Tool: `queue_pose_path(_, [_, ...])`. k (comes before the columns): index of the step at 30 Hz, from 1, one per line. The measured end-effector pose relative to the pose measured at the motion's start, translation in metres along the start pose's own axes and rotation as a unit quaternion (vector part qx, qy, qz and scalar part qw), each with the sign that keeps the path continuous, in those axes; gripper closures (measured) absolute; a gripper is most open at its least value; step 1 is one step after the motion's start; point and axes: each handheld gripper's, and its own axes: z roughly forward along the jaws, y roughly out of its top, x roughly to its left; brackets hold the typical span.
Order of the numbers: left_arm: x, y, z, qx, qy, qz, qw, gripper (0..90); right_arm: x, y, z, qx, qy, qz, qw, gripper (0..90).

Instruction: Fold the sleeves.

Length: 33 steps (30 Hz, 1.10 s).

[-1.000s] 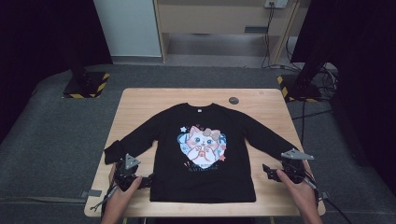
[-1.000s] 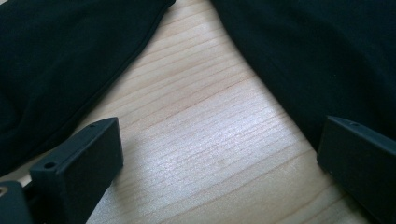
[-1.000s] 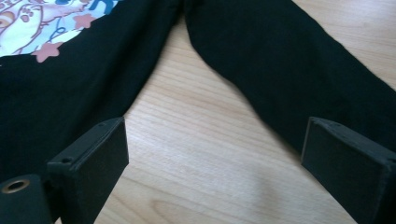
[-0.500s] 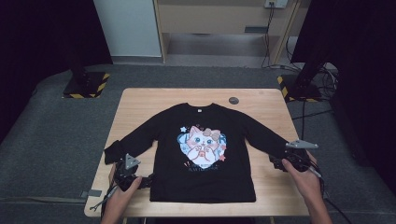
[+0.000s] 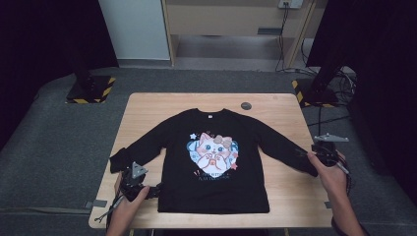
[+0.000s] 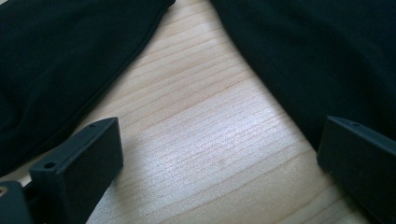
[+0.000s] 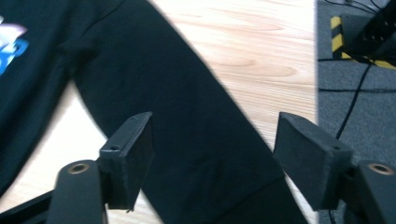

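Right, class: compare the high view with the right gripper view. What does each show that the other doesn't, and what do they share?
High view alone: the whole black sweatshirt with its full cat print, a small dark disc on the table, and the left gripper. Right gripper view alone: a close look at the right gripper, jaws apart, astride the sweatshirt's sleeve, pads not pressing it. Shared: the sleeve, the wooden table, the grey floor.

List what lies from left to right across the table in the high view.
Left gripper → left sleeve → cat print → right sleeve → right gripper
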Motion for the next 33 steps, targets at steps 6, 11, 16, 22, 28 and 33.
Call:
queue_pose_path(6, [0.0,0.0,0.0,0.0,0.0,0.0,1.0,0.0,-0.029,-0.011,0.0,0.01,-0.01,0.04,0.9991,45.9])
queue_pose_path(11, [0.0,0.0,0.0,0.0,0.0,0.0,1.0,0.0,-0.046,-0.028,-0.002,0.012,-0.017,0.069,0.9974,52.9])
queue_pose_path(16, [0.0,0.0,0.0,0.0,0.0,0.0,1.0,0.0,-0.054,-0.041,-0.001,0.02,-0.02,0.076,0.9967,54.3])
queue_pose_path(22, [0.0,0.0,0.0,0.0,0.0,0.0,1.0,0.0,-0.058,-0.051,0.002,0.029,-0.022,0.077,0.9964,54.8])
queue_pose_path(28, [0.0,0.0,0.0,0.0,0.0,0.0,1.0,0.0,-0.057,-0.058,0.005,0.033,-0.016,0.074,0.9966,54.8])
queue_pose_path(33, [0.0,0.0,0.0,0.0,0.0,0.001,1.0,0.0,-0.056,-0.061,0.006,0.031,-0.013,0.081,0.9961,55.8])
